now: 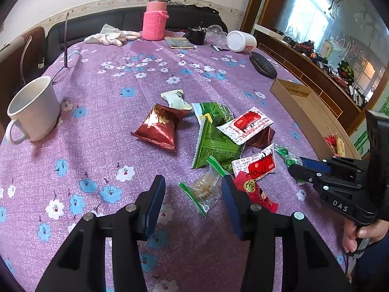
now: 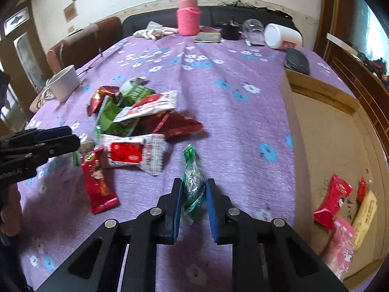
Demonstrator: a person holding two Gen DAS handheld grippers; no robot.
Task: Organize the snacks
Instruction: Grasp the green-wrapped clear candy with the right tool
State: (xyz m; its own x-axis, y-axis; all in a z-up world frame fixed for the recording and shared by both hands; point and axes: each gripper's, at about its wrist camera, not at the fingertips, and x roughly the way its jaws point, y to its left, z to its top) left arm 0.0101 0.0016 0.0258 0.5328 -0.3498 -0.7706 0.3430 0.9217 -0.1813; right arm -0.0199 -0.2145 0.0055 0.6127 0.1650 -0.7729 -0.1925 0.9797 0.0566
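Cardboard box (image 2: 323, 131) lying at the worktop's right edge, holding a red packet (image 2: 331, 203), a pink packet (image 2: 341, 243) and a yellow packet (image 2: 364, 219) at its near end; rest of its floor showing bare. White mug (image 1: 34, 112) standing upright at the left, showing nothing inside. White tub (image 1: 242, 41) lying on its side at the far end, beside a clear glass (image 2: 254, 30) and a pink knit-sleeved bottle (image 1: 154, 17).

Worktop (image 1: 102, 146) wearing a purple flowered cloth. Snack pile (image 1: 214, 131) sitting mid-worktop: maroon, green, red-and-white wrappers overlapping.

Right gripper (image 2: 194, 192): jaws closing narrow on a green-ended clear candy wrapper (image 2: 193, 182), pads pressing its sides, just right of the pile.

Left gripper (image 1: 193, 189): jaws standing partly apart, straddling a clear cookie packet (image 1: 204, 189) at the pile's near edge, not pressing it.

Dark sofa (image 1: 102, 22) and white wall lying behind.
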